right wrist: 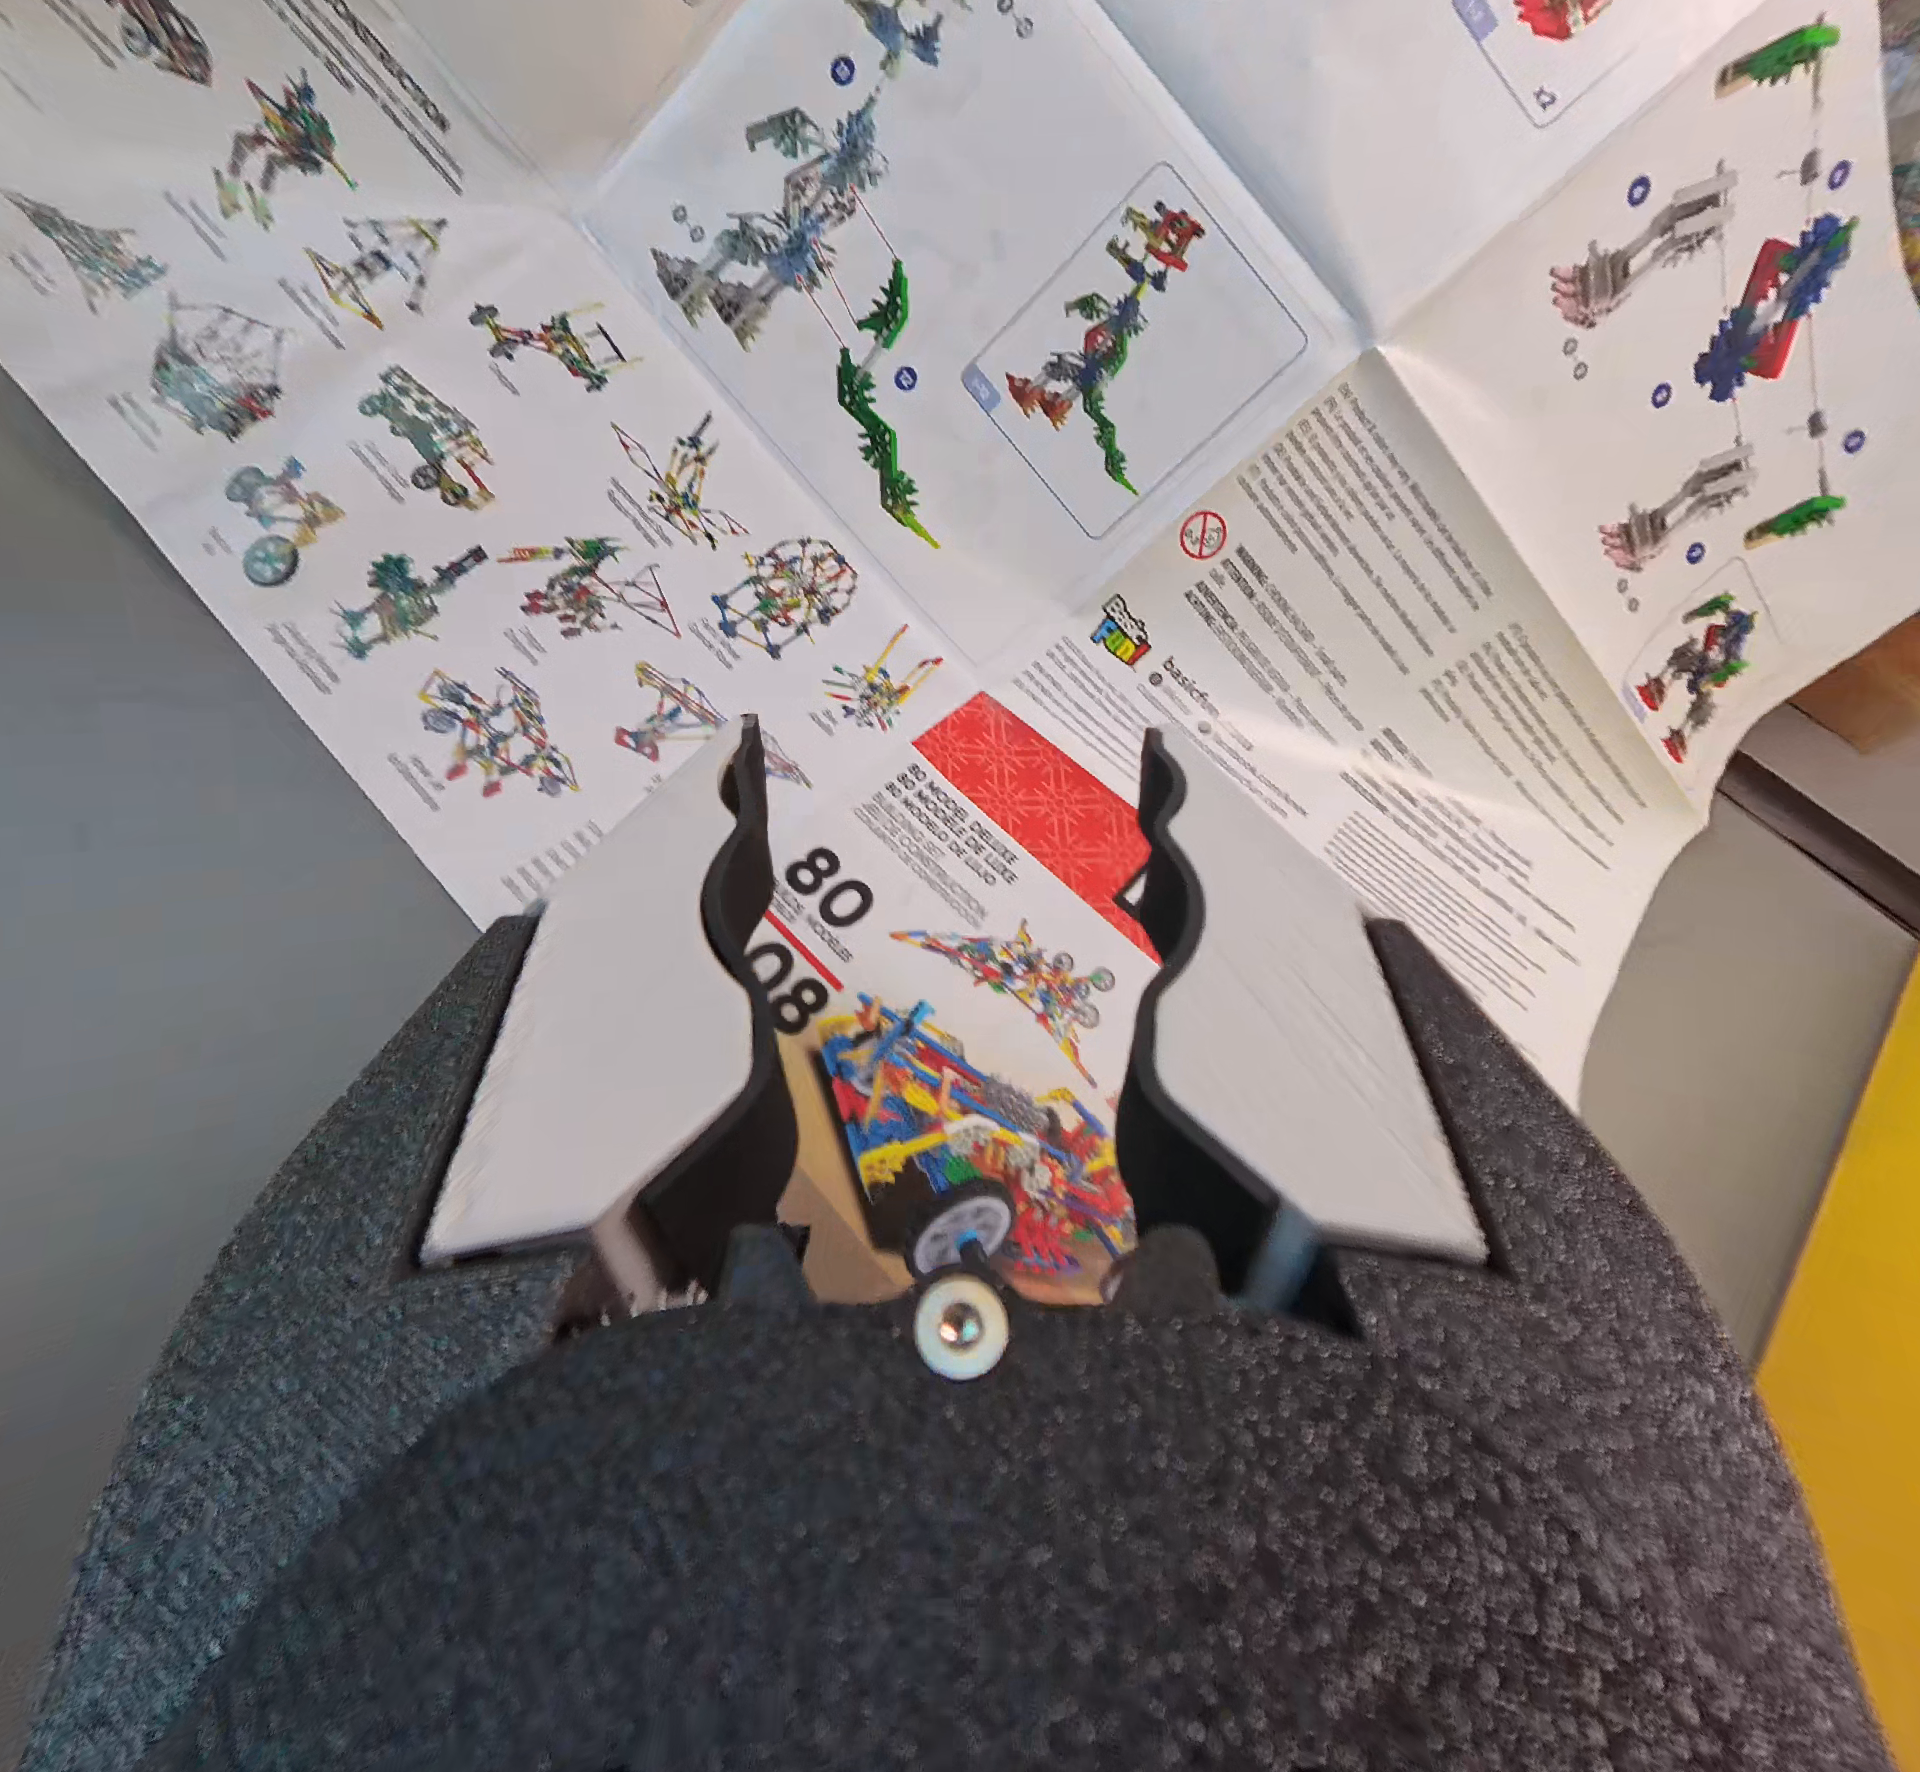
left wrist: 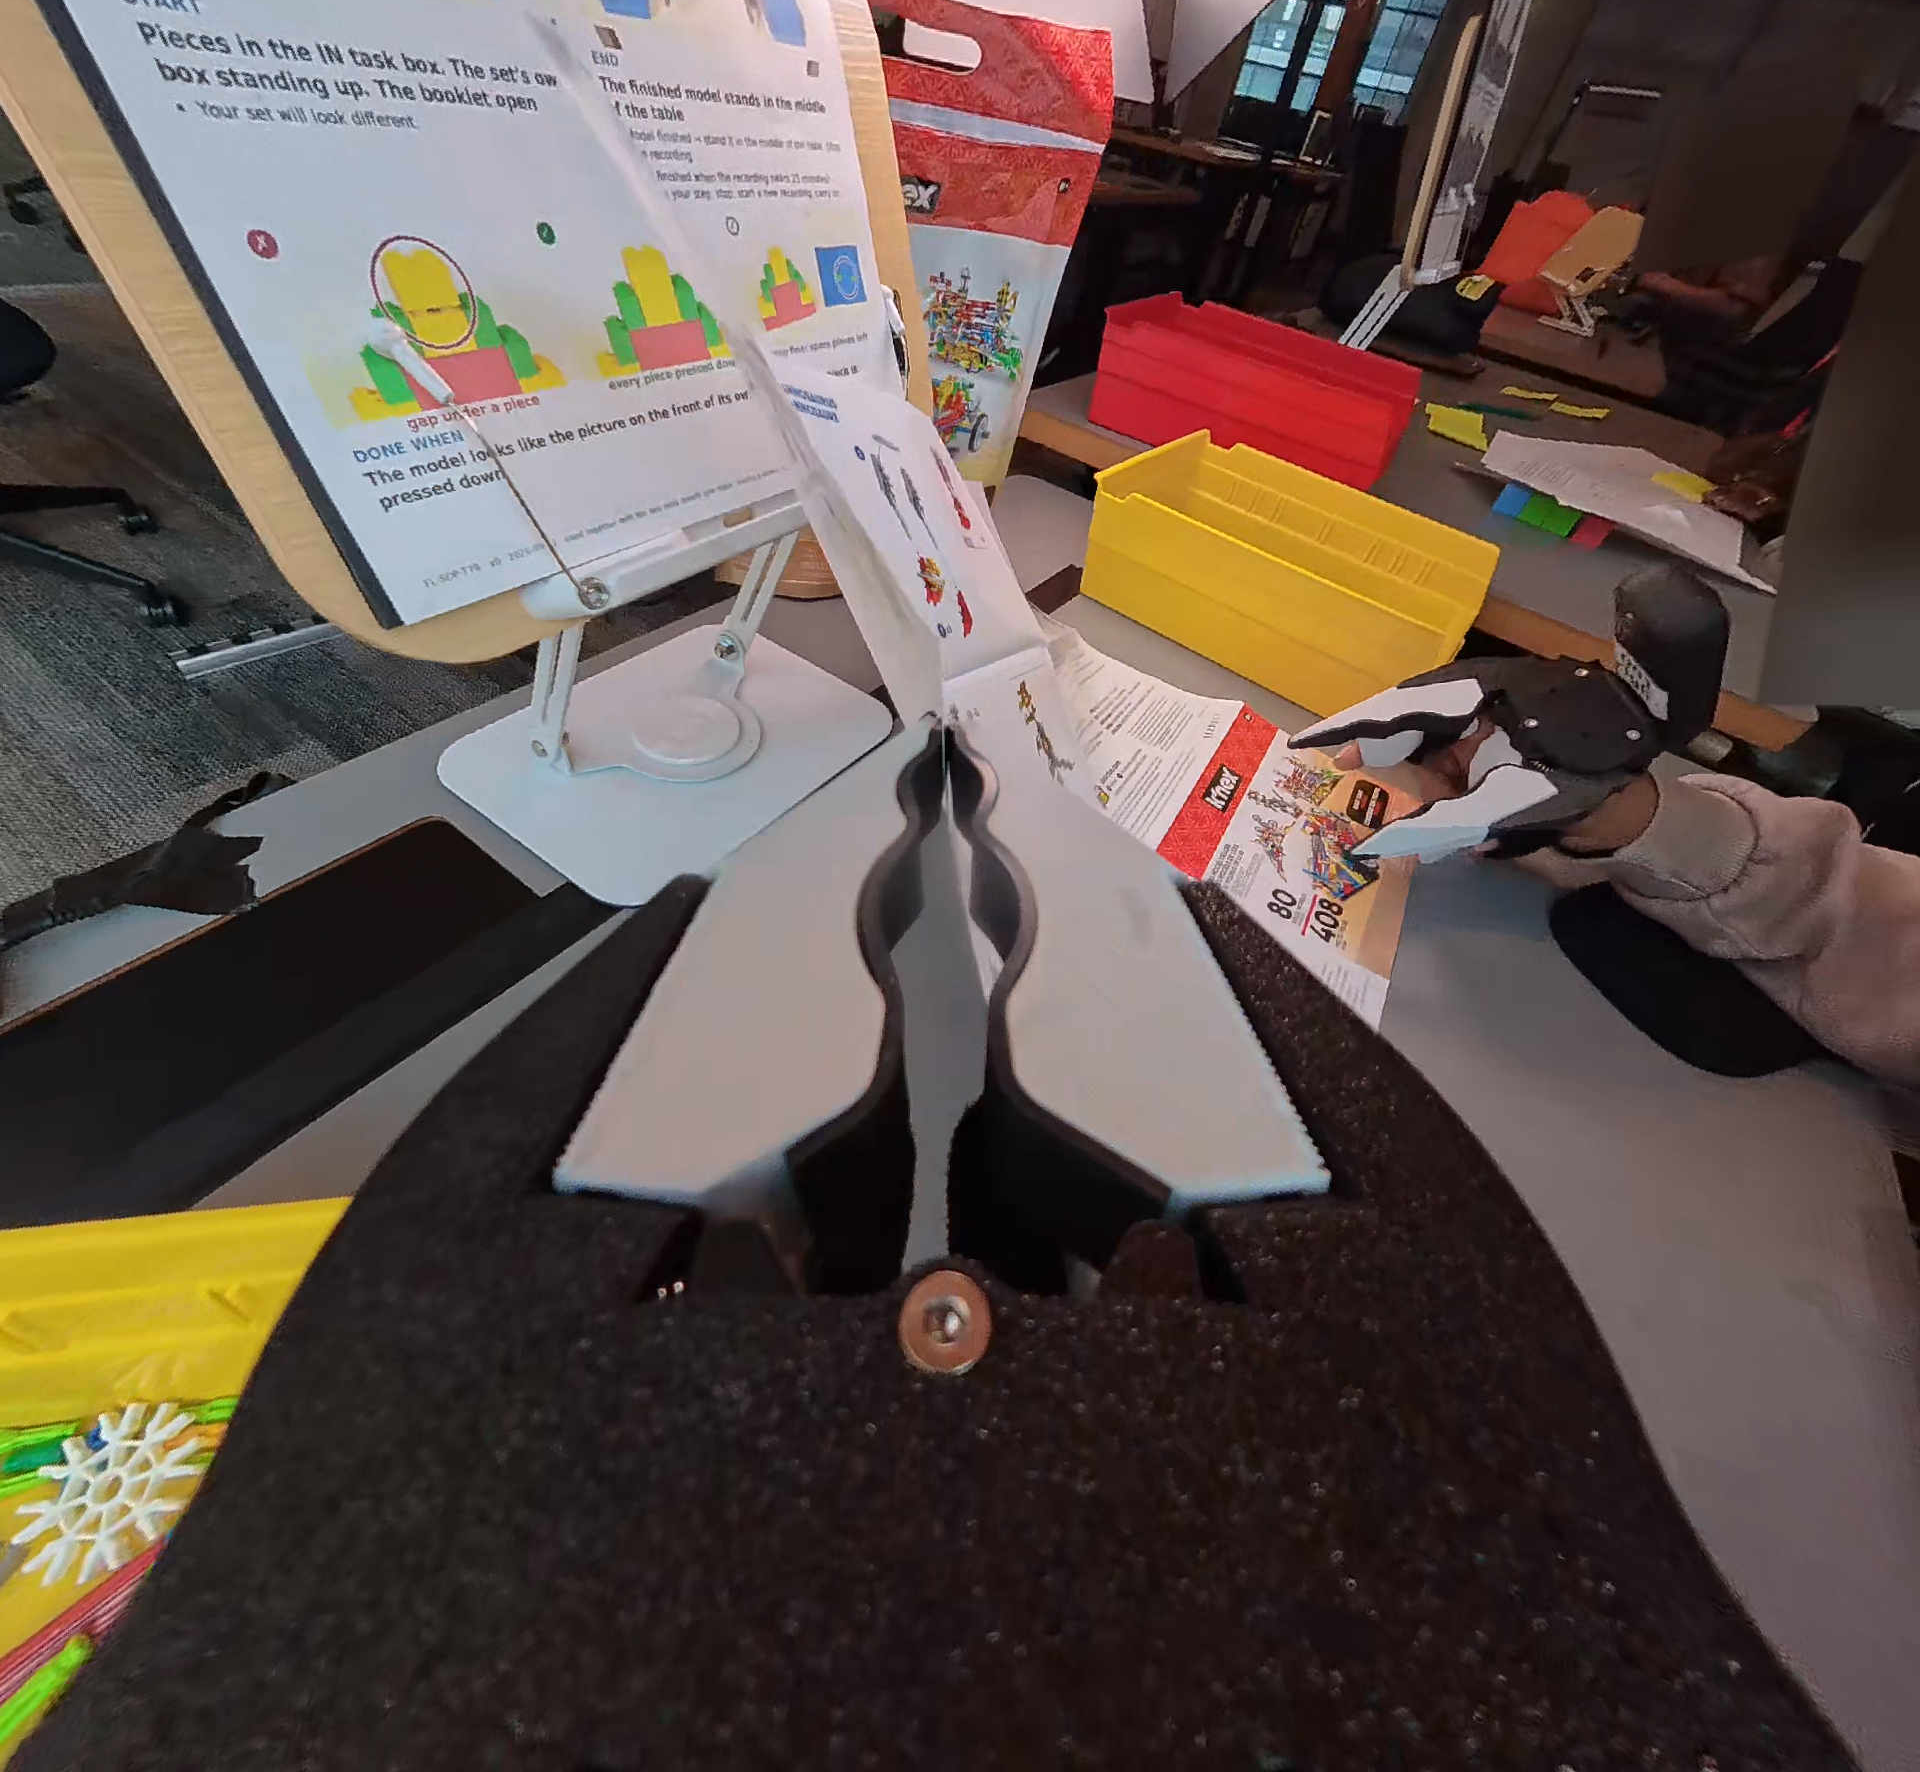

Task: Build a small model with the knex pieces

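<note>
— What was the left gripper (left wrist: 948,735) doing?

— Its jaws were pressed together on the edge of a fold-out instruction sheet (left wrist: 914,517), lifting that part of the paper up off the grey table (left wrist: 1621,1234) while the rest lay flat.

— And the right gripper (right wrist: 948,746)?

— Its jaws stood wide apart with nothing between them, hovering low over the sheet's printed cover panel (right wrist: 966,974). In the left wrist view it sat over that same panel, near the sheet's corner; whether the lower fingertip touched the paper I could not tell.

— What else was on the table?

— A white tablet stand (left wrist: 665,735) held a printed guide page (left wrist: 436,195) toward the far left. Behind the sheet stood a red-and-white toy bag (left wrist: 987,195). A yellow bin (left wrist: 1278,559) sat by the far right edge, a red bin (left wrist: 1247,382) beyond it. At the near left corner was another yellow bin (left wrist: 135,1307) holding colourful pieces, a white snowflake-shaped connector (left wrist: 104,1494) among them.
</note>
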A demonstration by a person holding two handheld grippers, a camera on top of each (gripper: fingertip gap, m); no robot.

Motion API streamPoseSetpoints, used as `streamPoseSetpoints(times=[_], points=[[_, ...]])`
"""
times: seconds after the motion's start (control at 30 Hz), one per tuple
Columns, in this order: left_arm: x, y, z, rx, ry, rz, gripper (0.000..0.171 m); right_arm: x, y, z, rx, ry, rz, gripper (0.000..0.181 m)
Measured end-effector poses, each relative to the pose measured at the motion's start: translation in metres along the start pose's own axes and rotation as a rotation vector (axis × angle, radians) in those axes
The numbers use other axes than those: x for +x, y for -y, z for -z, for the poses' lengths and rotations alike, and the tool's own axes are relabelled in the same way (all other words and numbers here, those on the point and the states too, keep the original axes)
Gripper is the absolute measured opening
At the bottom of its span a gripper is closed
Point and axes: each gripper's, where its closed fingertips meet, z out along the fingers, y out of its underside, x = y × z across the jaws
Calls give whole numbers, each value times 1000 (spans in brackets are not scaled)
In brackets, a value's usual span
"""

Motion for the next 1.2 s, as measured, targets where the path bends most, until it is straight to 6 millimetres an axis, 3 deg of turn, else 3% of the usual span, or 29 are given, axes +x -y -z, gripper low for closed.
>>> streamPoseSetpoints(times=[0.2,0.37,0.6,0.67,0.83,0.93,1.0,1.2], points=[[18,-8,13,15,21,-34,0,-41,34,-4,56,46,77,71],[25,-17,13,12,43,-80,0,-71,54,-7,82,129,79,71],[31,-21,-3,19,37,-111,0,-85,95,-1,113,147,184,71],[33,-17,-11,21,38,-138,0,-84,119,2,150,167,186,71],[48,6,-33,46,59,-251,0,-73,216,26,368,284,38,67],[62,15,-44,73,81,-305,0,-64,247,30,433,289,-1,65],[74,15,-52,87,82,-329,0,-62,250,23,449,289,-42,62],[106,-6,-75,62,112,-448,0,-69,229,-9,411,351,-188,67]])
